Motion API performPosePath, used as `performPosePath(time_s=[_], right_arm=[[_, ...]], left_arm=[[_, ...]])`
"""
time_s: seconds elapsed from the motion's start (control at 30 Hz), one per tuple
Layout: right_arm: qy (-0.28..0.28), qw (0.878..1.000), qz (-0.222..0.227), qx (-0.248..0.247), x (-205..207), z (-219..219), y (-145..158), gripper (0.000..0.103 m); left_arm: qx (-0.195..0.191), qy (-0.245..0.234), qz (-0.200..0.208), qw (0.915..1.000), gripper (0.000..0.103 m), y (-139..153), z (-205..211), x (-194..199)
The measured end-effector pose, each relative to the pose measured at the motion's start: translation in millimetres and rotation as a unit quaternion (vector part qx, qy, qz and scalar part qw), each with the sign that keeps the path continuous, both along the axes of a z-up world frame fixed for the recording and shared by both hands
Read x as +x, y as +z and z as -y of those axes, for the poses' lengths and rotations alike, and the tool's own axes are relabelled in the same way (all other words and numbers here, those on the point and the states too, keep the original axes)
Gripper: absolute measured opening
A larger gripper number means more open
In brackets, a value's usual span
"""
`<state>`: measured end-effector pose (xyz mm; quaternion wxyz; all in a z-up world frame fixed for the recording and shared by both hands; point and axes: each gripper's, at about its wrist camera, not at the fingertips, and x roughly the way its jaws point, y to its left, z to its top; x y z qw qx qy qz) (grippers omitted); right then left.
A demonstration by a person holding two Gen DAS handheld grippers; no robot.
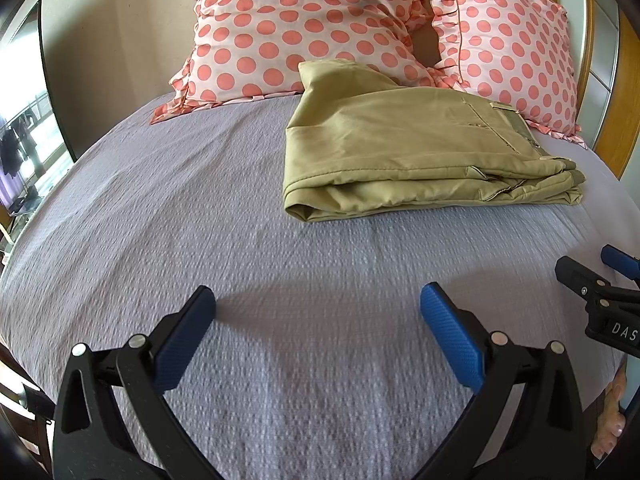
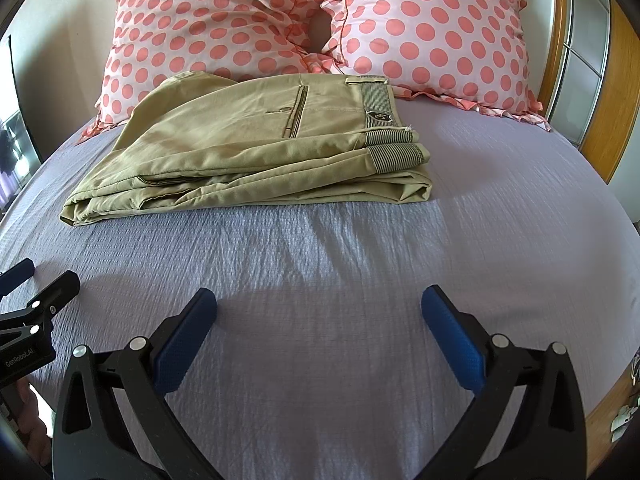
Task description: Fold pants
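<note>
The khaki pants (image 1: 420, 148) lie folded into a flat stack on the lilac bedspread (image 1: 240, 240), just in front of the pillows. In the right wrist view the pants (image 2: 256, 148) show a back pocket and a striped waistband lining at the right end. My left gripper (image 1: 318, 312) is open and empty, hovering over bare bedspread well short of the pants. My right gripper (image 2: 319, 314) is open and empty too, also short of the pants. Each gripper shows at the edge of the other's view: the right gripper (image 1: 600, 276) and the left gripper (image 2: 36, 280).
Two pink polka-dot pillows (image 1: 304, 28) (image 2: 432, 32) lean against the headboard behind the pants. A wooden bed frame (image 2: 612, 92) runs along the right side. A window and dark frame (image 1: 36, 92) are at the far left.
</note>
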<state>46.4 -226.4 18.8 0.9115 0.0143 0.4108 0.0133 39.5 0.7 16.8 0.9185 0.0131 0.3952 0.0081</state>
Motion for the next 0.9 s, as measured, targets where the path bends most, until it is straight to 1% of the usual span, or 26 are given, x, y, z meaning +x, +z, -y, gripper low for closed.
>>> performPosePath(time_s=[0.6, 0.9], right_arm=[[0.000, 1.000, 0.000, 0.000, -0.1, 0.5, -0.4, 0.102], [0.000, 1.000, 0.001, 0.000, -0.1, 0.2, -0.3, 0.102]], left_arm=[[0.000, 0.001, 0.001, 1.0000, 0.101, -0.4, 0.2, 0.0], [0.000, 0.001, -0.006, 1.0000, 0.101, 3.0, 2.9, 2.1]])
